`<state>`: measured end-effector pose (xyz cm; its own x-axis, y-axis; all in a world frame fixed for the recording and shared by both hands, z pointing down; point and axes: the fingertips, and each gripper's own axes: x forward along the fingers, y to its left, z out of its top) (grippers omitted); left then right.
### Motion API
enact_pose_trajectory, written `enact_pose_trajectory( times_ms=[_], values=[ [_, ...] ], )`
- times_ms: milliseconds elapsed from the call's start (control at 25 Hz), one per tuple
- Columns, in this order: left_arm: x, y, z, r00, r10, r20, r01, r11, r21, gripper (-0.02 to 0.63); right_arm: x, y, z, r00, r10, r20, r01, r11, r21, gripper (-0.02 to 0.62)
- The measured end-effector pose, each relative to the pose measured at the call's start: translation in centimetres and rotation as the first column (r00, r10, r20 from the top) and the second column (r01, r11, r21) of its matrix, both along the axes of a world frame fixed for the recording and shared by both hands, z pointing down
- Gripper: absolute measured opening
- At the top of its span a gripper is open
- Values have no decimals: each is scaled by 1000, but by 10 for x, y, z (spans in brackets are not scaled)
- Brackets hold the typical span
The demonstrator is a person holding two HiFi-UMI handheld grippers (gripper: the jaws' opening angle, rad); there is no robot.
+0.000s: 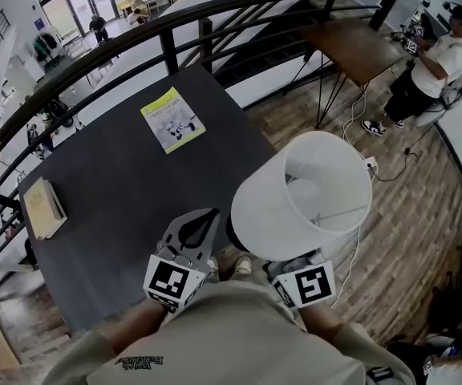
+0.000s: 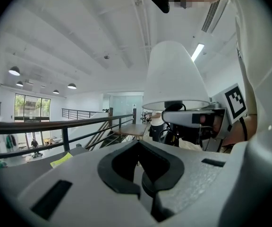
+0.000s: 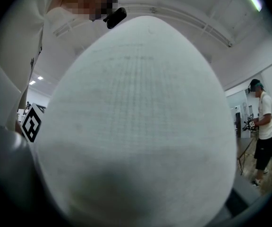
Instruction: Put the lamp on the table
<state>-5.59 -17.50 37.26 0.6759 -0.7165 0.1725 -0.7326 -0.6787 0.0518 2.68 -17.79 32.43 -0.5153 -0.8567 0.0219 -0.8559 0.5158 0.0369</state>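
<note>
The lamp's white fabric shade (image 1: 303, 195) hangs in the air just off the right edge of the dark table (image 1: 119, 191). My right gripper (image 1: 285, 261) sits under the shade and carries the lamp; its jaws are hidden. The shade (image 3: 140, 126) fills nearly all of the right gripper view. From the left gripper view the shade (image 2: 174, 74) stands upright, with the right gripper (image 2: 188, 119) clamped right beneath it. My left gripper (image 1: 195, 231) hovers over the table's near edge to the left of the lamp. Its jaws (image 2: 140, 167) are shut and hold nothing.
A yellow booklet (image 1: 172, 119) lies at the table's far side and a tan book (image 1: 44, 208) at its left end. A black railing (image 1: 167, 50) runs behind the table. To the right are wooden floor, cables (image 1: 375, 167), a wooden table (image 1: 355, 46) and a standing person (image 1: 431, 70).
</note>
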Motion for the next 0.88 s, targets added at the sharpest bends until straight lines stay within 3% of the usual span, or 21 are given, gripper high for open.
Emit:
enact_pose_trajectory(
  times_ms=[480, 880],
  values=[
    [31, -61, 6, 999, 0, 32, -3, 997, 76, 5, 28, -63, 4, 998, 61, -28, -60, 997, 45, 100],
    [66, -102, 62, 996, 59, 59, -61, 998, 17, 5, 59, -128, 38, 991, 119, -64, -115, 991, 66, 100]
  ],
)
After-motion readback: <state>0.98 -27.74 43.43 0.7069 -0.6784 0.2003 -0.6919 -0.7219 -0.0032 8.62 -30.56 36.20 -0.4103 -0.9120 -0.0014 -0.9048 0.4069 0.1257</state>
